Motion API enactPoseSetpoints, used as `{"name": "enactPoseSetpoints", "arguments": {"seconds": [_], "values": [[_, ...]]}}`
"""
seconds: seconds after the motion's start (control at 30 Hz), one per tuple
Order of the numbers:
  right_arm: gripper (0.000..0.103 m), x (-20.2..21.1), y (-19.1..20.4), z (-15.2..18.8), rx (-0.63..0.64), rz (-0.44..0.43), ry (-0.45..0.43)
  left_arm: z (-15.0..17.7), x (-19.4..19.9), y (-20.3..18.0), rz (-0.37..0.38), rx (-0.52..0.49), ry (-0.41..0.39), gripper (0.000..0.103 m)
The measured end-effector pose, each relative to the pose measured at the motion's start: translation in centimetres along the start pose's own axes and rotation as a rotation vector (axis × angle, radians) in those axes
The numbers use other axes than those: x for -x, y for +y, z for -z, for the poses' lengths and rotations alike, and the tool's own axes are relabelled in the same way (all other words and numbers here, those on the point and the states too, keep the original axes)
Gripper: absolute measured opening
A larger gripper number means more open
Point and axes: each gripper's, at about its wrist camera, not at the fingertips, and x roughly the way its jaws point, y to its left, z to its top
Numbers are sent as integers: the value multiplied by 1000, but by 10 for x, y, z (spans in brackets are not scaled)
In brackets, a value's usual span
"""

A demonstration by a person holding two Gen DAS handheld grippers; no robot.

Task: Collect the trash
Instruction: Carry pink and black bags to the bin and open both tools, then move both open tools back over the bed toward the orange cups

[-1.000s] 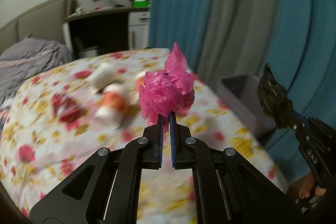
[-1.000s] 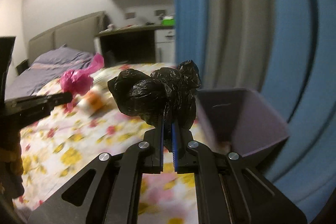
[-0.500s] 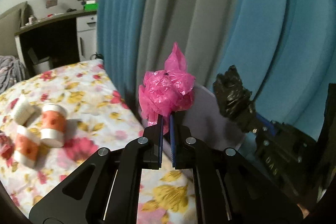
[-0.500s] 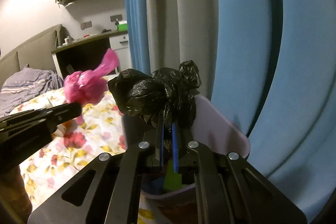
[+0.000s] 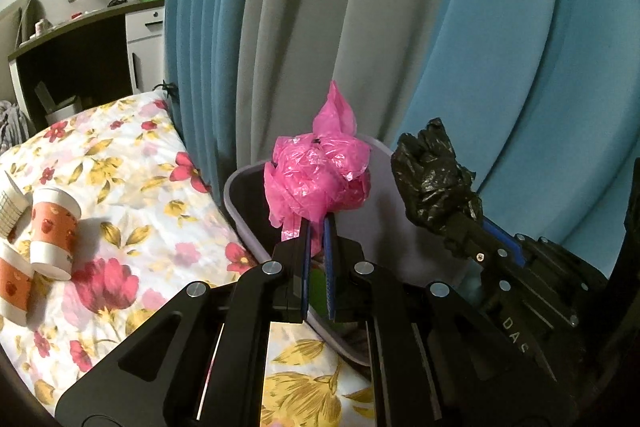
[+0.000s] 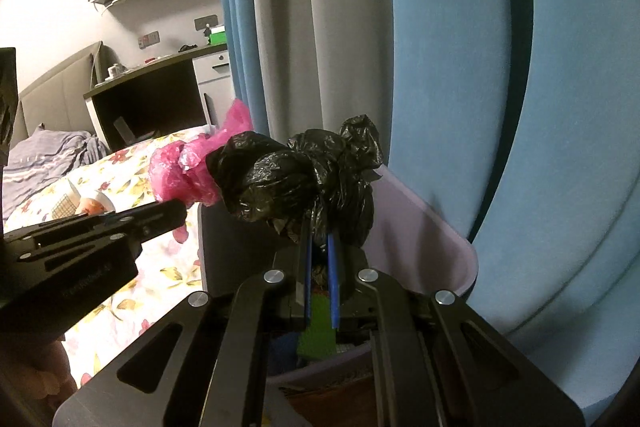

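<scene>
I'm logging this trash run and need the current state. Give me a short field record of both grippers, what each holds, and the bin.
left gripper: shut on pink bag, over the bin
right gripper: shut on black bag, over the bin
bin: lavender, open, beside the bed, green item inside
bed: floral cover, paper cups left on it

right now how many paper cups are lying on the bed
3, clustered at the left edge of the left wrist view: orange-patterned cup, second orange cup below it, white gridded cup above, cut off by the frame. More may lie out of view.
</scene>
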Motion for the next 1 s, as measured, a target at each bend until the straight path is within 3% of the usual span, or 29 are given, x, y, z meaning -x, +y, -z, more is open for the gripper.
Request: {"name": "enactPoseSetpoints", "arguments": {"seconds": [0.5,0.57,0.63,0.7,0.77,1.0], "values": [[9,-12,-11,-3,-27,12,5,2,-22,-7,53,-9,32,8],[14,-12,-12,-1,-30,21,7,2,-25,-6,58,-30,41,18],[25,-11,-14,1,-39,30,6,3,-25,-1,32,-16,31,64],[38,-9,-16,2,-45,41,-3,4,-16,8,6,20,-21,81],[46,-7,-18,4,-53,44,-6,5,-9,14,-4,36,-50,87],[68,0,-18,7,-60,61,-23,12,6,27,-49,43,-62,89]]}}
